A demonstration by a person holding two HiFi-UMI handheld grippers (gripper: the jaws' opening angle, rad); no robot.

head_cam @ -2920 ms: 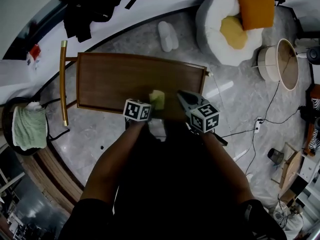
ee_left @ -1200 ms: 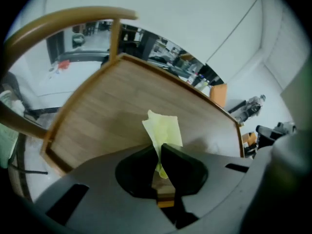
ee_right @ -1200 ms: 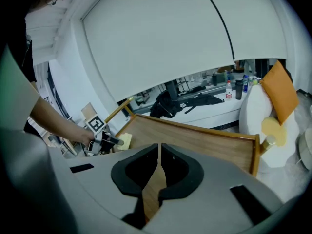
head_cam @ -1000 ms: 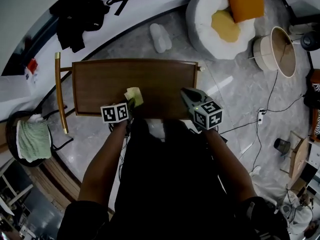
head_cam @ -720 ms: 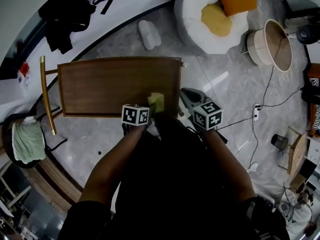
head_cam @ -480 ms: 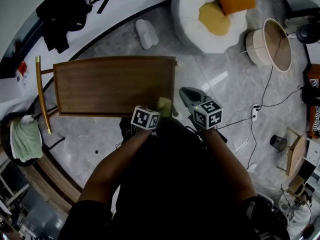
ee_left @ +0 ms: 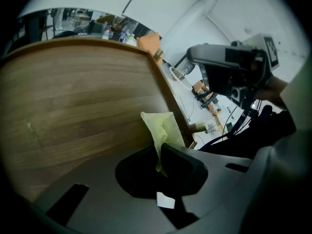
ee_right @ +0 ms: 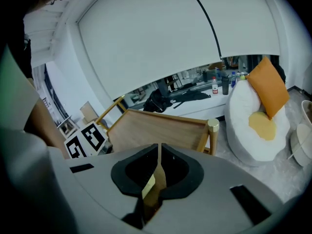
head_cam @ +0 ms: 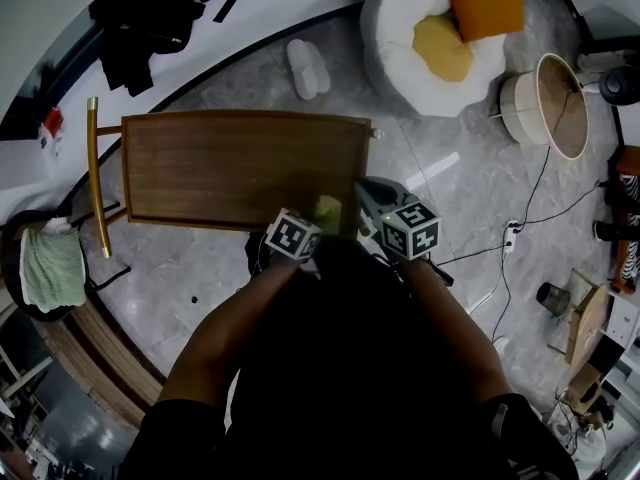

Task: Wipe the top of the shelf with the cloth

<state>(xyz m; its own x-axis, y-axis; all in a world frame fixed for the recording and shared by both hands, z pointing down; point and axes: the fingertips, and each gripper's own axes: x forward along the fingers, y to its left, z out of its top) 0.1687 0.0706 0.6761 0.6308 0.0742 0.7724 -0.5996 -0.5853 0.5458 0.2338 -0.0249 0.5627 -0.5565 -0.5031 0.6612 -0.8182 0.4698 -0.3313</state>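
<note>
The shelf top (head_cam: 230, 163) is a brown wooden panel under me. My left gripper (head_cam: 320, 220) is shut on a pale yellow-green cloth (head_cam: 327, 209), which lies on the wood near the shelf's front right corner. In the left gripper view the cloth (ee_left: 162, 128) sticks out from the closed jaws onto the shelf top (ee_left: 73, 101). My right gripper (head_cam: 365, 192) hovers beside the shelf's right end, shut with nothing in it. The right gripper view shows its jaws (ee_right: 159, 152) closed, the shelf top (ee_right: 156, 128) ahead and the left gripper's marker cube (ee_right: 87, 139) at the left.
A brass rail (head_cam: 95, 173) runs along the shelf's left end. A white beanbag (head_cam: 420, 43) with an orange cushion, white slippers (head_cam: 308, 68) and a round basket (head_cam: 552, 103) lie on the floor beyond. Cables (head_cam: 520, 233) trail at the right. A green towel (head_cam: 50, 268) hangs at the left.
The left gripper has dragged the cloth rightward along the shelf's front edge, from near the middle toward the right corner. The right gripper has stayed by the right end.
</note>
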